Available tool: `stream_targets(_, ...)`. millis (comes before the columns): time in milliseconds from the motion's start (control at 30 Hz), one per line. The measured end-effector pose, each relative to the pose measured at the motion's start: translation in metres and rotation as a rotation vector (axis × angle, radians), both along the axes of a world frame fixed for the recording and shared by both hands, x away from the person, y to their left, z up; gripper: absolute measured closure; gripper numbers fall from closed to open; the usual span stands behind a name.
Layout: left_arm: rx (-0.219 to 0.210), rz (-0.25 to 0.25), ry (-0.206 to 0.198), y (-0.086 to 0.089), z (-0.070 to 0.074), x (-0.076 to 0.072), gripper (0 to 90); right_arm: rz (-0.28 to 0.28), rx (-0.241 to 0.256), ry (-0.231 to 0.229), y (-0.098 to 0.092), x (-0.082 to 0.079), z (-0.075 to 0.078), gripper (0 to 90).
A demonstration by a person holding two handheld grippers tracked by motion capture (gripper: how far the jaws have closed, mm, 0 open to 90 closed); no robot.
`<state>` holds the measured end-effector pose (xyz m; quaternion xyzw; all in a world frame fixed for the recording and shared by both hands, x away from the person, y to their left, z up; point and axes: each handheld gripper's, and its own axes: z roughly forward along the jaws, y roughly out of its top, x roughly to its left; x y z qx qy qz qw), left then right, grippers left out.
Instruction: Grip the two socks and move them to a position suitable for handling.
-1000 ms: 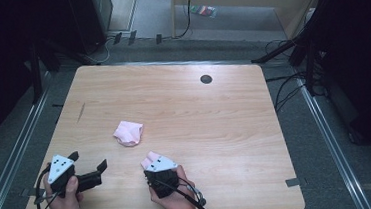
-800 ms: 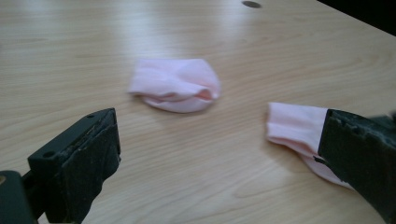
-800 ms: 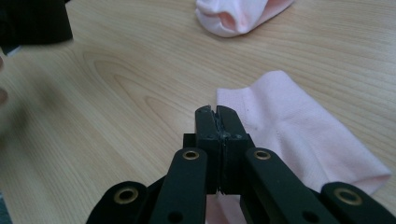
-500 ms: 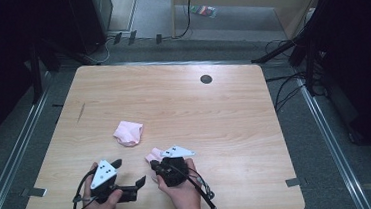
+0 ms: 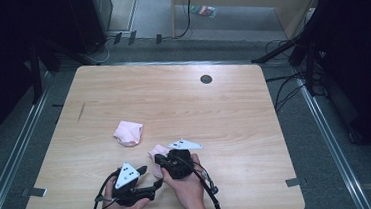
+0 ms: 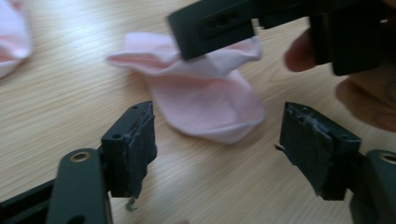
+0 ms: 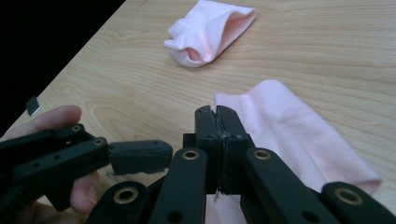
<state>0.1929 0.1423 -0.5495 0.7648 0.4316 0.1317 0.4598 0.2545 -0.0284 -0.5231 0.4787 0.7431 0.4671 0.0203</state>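
Observation:
A flat pink sock (image 7: 289, 135) lies near the table's front edge. My right gripper (image 7: 220, 122) is shut on its near edge. In the left gripper view the same sock (image 6: 205, 102) lies just ahead of my left gripper (image 6: 217, 135), whose jaws stand wide open on either side of its toe end without touching it. The right gripper's jaw (image 6: 215, 25) pinches the sock's far edge there. In the high view the two grippers, left (image 5: 154, 185) and right (image 5: 159, 159), sit close together over this sock (image 5: 157, 151). A second, crumpled pink sock (image 5: 128, 133) lies a little farther back and left.
The wooden table (image 5: 234, 110) has a small dark round hole (image 5: 206, 79) near its far edge. Cables trail from both grippers off the front edge. Dark stands and cables surround the table on the floor.
My left gripper has swung from the front left corner rightward until it sits beside the right gripper, jaws around the sock. The right gripper has turned slightly and stays on the sock.

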Motion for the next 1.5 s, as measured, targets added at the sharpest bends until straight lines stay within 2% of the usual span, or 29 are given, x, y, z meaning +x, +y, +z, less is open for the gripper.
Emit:
stream_targets(67, 0.043, 0.019, 0.016, -0.008, -0.001, 0.005, 24.2, -0.004, 0.009, 0.002, -0.002, 0.002, 0.0, 89.8)
stream_targets(100, 0.043, 0.019, 0.016, -0.008, -0.001, 0.005, 24.3, -0.004, 0.009, 0.002, -0.002, 0.002, 0.0, 89.8)
stream_targets(133, 0.069, 0.048, 0.028, -0.013, -0.001, 0.009, 25.9, -0.009, 0.019, 0.008, -0.005, 0.004, 0.0, 89.9)
stream_targets(200, 0.083, 0.058, 0.034, -0.015, -0.002, 0.01, 33.8, -0.016, 0.022, 0.009, -0.007, 0.004, 0.0, 89.8)
stream_targets(233, 0.093, 0.064, 0.036, -0.016, -0.002, 0.011, 33.8, -0.016, 0.022, 0.009, -0.007, 0.004, 0.0, 89.8)
stream_targets(267, 0.099, 0.066, 0.031, -0.017, -0.003, 0.012, 50.7, -0.017, 0.023, 0.004, -0.009, 0.005, 0.001, 89.8)
stream_targets(333, 0.106, 0.066, 0.031, -0.018, -0.003, 0.012, 56.3, -0.025, 0.029, 0.005, -0.012, 0.006, 0.001, 89.7)
stream_targets(367, 0.118, 0.061, 0.037, -0.019, -0.003, 0.012, 56.3, -0.025, 0.029, 0.005, -0.012, 0.006, 0.001, 89.7)
stream_targets(433, 0.134, 0.074, 0.034, -0.021, -0.004, 0.012, 66.1, -0.035, 0.043, 0.008, -0.017, 0.008, 0.002, 89.7)
stream_targets(467, 0.111, 0.073, 0.048, -0.019, -0.004, 0.015, 74.3, -0.044, 0.055, 0.003, -0.021, 0.009, 0.002, 89.7)
stream_targets(567, 0.104, 0.068, 0.057, -0.016, -0.004, 0.016, 83.7, -0.061, 0.062, 0.0, -0.026, 0.009, 0.004, 89.7)
stream_targets(600, 0.125, 0.062, 0.043, -0.015, -0.004, 0.015, 85.1, -0.069, 0.069, -0.008, -0.032, 0.01, 0.006, 89.7)
stream_targets(633, 0.125, 0.062, 0.043, -0.015, -0.004, 0.015, 85.7, -0.069, 0.069, -0.008, -0.032, 0.01, 0.006, 89.7)
stream_targets(667, 0.163, 0.047, 0.013, -0.016, -0.003, 0.012, 86.3, -0.086, 0.075, -0.018, -0.039, 0.01, 0.009, 89.7)
stream_targets(733, 0.17, 0.036, 0.003, -0.015, -0.003, 0.011, 86.7, -0.091, 0.076, -0.024, -0.042, 0.011, 0.011, 89.8)
stream_targets(833, 0.151, -0.013, 0.005, -0.005, -0.002, 0.013, 87.5, -0.136, 0.098, -0.029, -0.06, 0.013, 0.016, 90.0)
stream_targets(867, 0.147, -0.055, 0.009, 0.004, 0.0, 0.015, 87.5, -0.165, 0.111, -0.031, -0.07, 0.013, 0.018, 90.0)
stream_targets(900, 0.147, -0.055, 0.009, 0.004, 0.0, 0.015, 87.5, -0.165, 0.111, -0.031, -0.07, 0.013, 0.018, 90.0)
stream_targets(933, 0.143, -0.08, 0.006, 0.009, 0.001, 0.016, 87.5, -0.194, 0.11, -0.039, -0.08, 0.013, 0.019, 90.0)
stream_targets(967, 0.155, -0.092, -0.003, 0.013, 0.002, 0.016, 87.5, -0.194, 0.11, -0.039, -0.08, 0.013, 0.019, 90.0)
stream_targets(1100, 0.156, -0.136, -0.018, 0.031, 0.008, 0.018, 87.7, -0.231, 0.095, -0.01, -0.098, 0.014, 0.013, 90.0)
stream_targets(1133, 0.144, -0.158, -0.027, 0.038, 0.009, 0.02, 87.7, -0.241, 0.084, 0.015, -0.107, 0.012, 0.007, 90.0)
stream_targets(1233, 0.159, -0.163, -0.028, 0.045, 0.01, 0.022, 87.9, -0.252, 0.079, 0.042, -0.117, 0.011, 0.0, 90.0)
stream_targets(1267, 0.146, -0.151, -0.025, 0.051, 0.008, 0.025, 87.8, -0.256, 0.079, 0.069, -0.126, 0.009, -0.008, 90.0)
stream_targets(1367, 0.124, -0.128, -0.022, 0.054, 0.007, 0.027, 84.8, -0.235, 0.075, 0.087, -0.13, 0.008, -0.015, 90.0)
stream_targets(1400, 0.123, -0.096, -0.032, 0.053, 0.007, 0.027, 76.8, -0.187, 0.072, 0.077, -0.13, 0.006, -0.019, 80.5)
stream_targets(1433, 0.123, -0.096, -0.032, 0.053, 0.007, 0.027, 68.8, -0.187, 0.072, 0.077, -0.13, 0.006, -0.019, 80.5)
stream_targets(1467, 0.097, -0.072, -0.044, 0.054, 0.008, 0.026, 68.8, -0.185, 0.068, 0.065, -0.13, 0.005, -0.02, 72.5)
stream_targets(1500, 0.065, -0.066, -0.042, 0.057, 0.009, 0.026, 59.6, -0.202, 0.068, 0.032, -0.134, 0.004, -0.018, 65.6)
